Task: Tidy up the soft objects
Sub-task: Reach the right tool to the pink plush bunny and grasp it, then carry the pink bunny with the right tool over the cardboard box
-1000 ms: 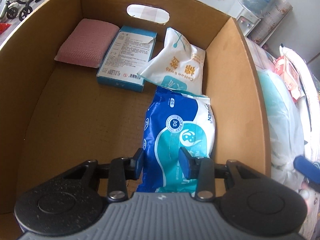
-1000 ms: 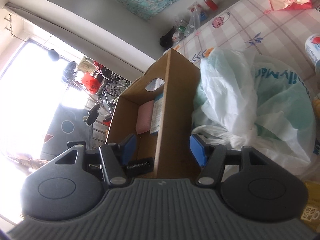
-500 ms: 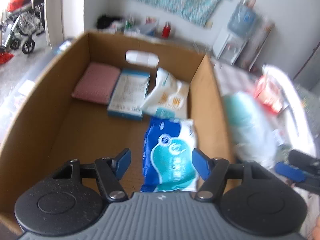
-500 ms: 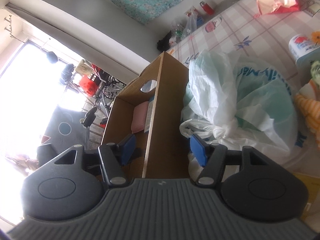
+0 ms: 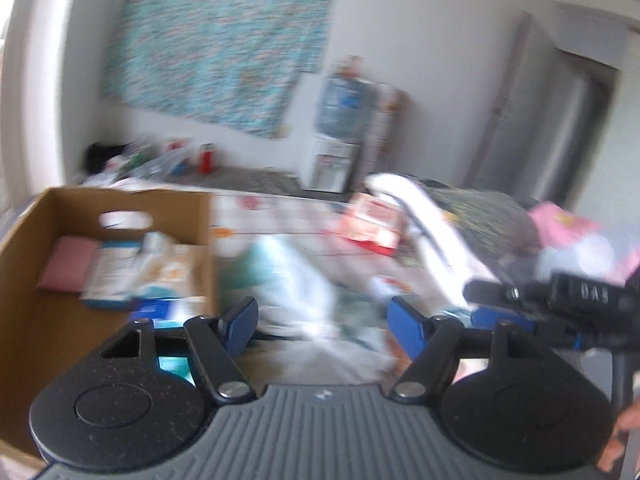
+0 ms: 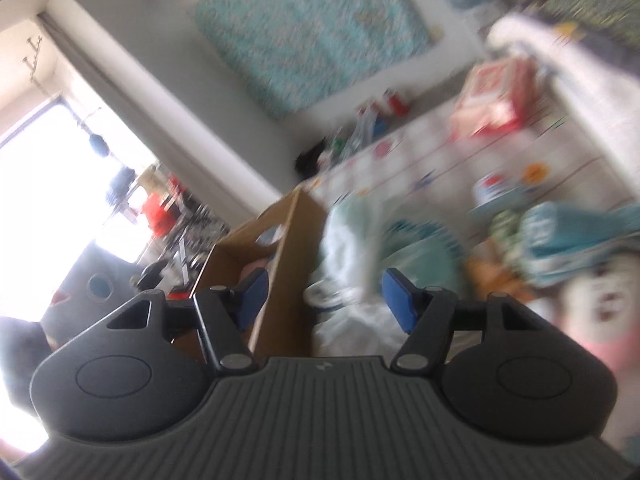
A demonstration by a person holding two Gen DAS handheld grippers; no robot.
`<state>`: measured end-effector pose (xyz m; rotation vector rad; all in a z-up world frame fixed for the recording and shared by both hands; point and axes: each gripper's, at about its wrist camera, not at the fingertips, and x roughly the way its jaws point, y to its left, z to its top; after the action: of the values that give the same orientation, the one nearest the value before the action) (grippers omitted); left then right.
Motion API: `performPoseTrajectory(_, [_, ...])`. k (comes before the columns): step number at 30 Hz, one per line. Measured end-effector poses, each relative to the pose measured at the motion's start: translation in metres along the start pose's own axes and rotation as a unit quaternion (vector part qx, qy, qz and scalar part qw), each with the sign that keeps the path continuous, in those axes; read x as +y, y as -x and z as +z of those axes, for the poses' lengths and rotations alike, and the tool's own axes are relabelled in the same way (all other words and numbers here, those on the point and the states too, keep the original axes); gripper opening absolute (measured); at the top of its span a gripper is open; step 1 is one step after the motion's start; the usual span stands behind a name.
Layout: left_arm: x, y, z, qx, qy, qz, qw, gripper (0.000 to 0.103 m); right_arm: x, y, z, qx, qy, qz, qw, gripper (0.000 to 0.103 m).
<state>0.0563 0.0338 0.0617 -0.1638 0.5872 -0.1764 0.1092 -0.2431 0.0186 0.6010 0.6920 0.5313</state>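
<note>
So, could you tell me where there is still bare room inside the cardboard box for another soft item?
The cardboard box has bare floor along its left wall, in front of the pink pad. Its far and right side is crowded: the blue-and-white carton and pouches overlap there. Outside, the plastic bag crowds the right wall.

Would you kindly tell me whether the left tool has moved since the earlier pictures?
Yes: the left tool, jaws just opening and empty, has risen and swung right, out of the box.

Cardboard box (image 5: 36, 332): open-topped, at left.
Inside: pink pad (image 5: 68, 266), blue-white packets (image 5: 120, 276), lying flat, blurred.
</note>
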Motion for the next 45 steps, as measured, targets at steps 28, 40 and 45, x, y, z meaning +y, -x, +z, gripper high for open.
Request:
performPoseTrajectory(28, [-0.139, -0.171, -0.093, 0.177, -0.114, -0.17, 0.9627, 0.061, -0.176, 0.017, -0.015, 0.03, -0.155, -0.142, 0.977, 0.078])
performPoseTrajectory(40, [-0.138, -0.186, -0.095, 0.192, -0.091, -0.182, 0.9601, 0.057, -0.185, -0.013, -0.015, 0.046, -0.154, -0.163, 0.973, 0.081])
performPoseTrajectory(45, [-0.138, -0.19, -0.095, 0.197, -0.089, -0.177, 0.9601, 0.054, -0.192, -0.028, -0.018, 0.043, -0.172, -0.148, 0.973, 0.08])
